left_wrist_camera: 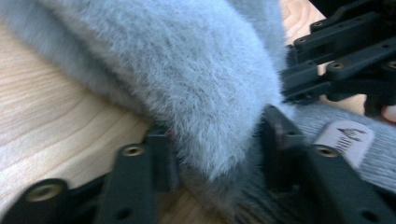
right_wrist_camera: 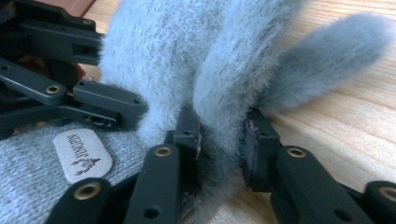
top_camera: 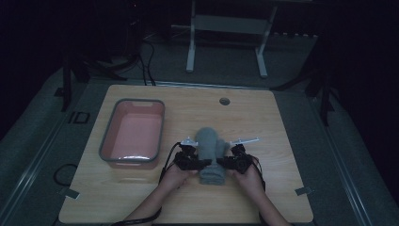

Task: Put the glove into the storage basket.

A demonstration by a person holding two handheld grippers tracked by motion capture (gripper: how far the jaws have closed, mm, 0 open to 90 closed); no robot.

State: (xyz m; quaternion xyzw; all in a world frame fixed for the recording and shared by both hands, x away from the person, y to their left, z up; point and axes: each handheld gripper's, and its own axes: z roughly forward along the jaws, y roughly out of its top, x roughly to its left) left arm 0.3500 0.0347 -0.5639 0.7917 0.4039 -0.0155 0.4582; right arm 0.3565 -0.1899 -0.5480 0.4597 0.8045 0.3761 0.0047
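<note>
Fuzzy grey mitten pinched from both sides

Soft, light pile is clamped by left tongs and right tongs; the ribbed cuff beside them is judged firmer to hold.

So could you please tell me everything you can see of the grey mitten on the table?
The grey mitten is fluffy on the hand part, with a ribbed knit cuff that carries a small pale label. It lies flat on the wooden table, right of the pink tub, cuff toward the person, a thumb sticking out to one side. The left gripper and right gripper each pinch its fur from opposite sides near the cuff.
</note>
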